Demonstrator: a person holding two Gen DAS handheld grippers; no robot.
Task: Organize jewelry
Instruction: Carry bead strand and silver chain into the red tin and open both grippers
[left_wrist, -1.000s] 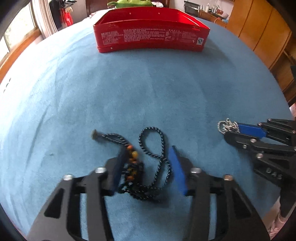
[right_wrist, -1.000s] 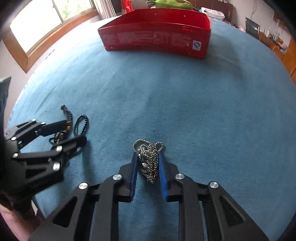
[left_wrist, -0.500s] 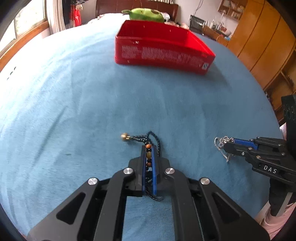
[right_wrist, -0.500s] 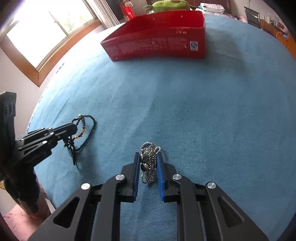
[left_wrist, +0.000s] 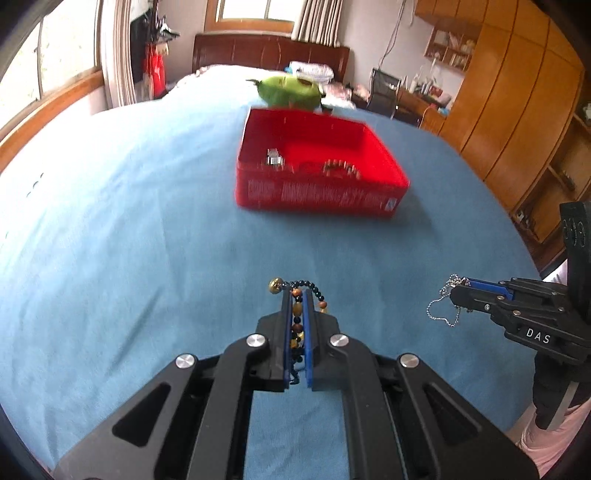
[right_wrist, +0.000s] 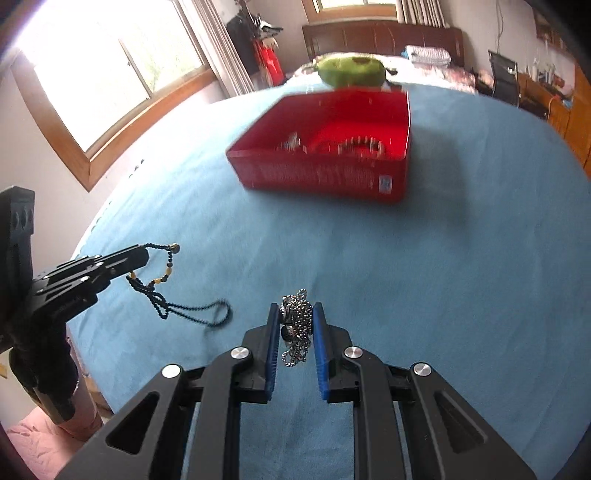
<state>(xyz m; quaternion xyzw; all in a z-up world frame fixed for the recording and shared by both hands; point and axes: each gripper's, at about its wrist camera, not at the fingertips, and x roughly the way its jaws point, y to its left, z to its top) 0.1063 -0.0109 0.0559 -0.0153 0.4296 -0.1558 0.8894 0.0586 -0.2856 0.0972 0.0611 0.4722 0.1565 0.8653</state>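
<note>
My left gripper (left_wrist: 296, 295) is shut on a dark beaded necklace (left_wrist: 297, 321) with orange and brown beads. In the right wrist view the necklace (right_wrist: 173, 306) hangs from it, its tail trailing near the blue cloth. My right gripper (right_wrist: 295, 310) is shut on a silver chain necklace (right_wrist: 295, 325), lifted off the cloth; it also shows in the left wrist view (left_wrist: 443, 306). A red open box (left_wrist: 317, 173) stands ahead on the cloth, with a few silver pieces inside (right_wrist: 347, 144).
The blue cloth (left_wrist: 129, 240) covers a round-looking surface. A green plush thing (left_wrist: 288, 90) lies behind the box. A window (right_wrist: 103, 74) is at the left, wooden wardrobes (left_wrist: 517, 110) at the right, a bed at the back.
My left gripper closed on the beaded necklace and lifted it. My right gripper lifted the silver chain. Both moved up and toward the red box, whose inside now shows.
</note>
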